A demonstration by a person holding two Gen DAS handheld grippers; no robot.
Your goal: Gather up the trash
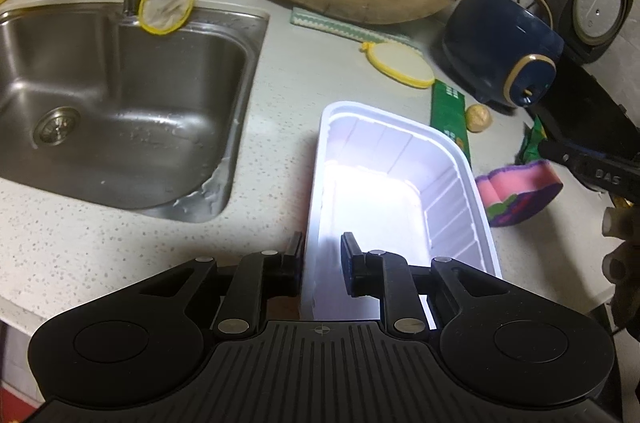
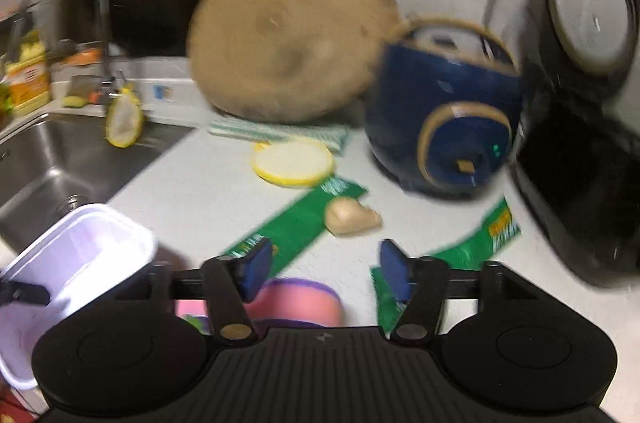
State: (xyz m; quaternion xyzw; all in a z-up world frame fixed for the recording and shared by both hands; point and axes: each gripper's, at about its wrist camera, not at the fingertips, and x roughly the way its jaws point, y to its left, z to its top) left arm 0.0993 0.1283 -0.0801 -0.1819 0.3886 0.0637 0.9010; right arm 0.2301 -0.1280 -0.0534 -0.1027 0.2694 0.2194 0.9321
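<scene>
The white bin sits on the counter beside the sink; it looks light and stiff. The left gripper pinches its near wall. The green wrappers look thin and floppy, best pinched at an edge. The small ginger piece looks hard. The right gripper has spread, empty jaws.

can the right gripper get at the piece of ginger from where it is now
Probably yes. The right gripper stands open with nothing between its fingers, and the ginger lies just ahead on bare counter, partly on a green wrapper, with nothing between them.
</scene>
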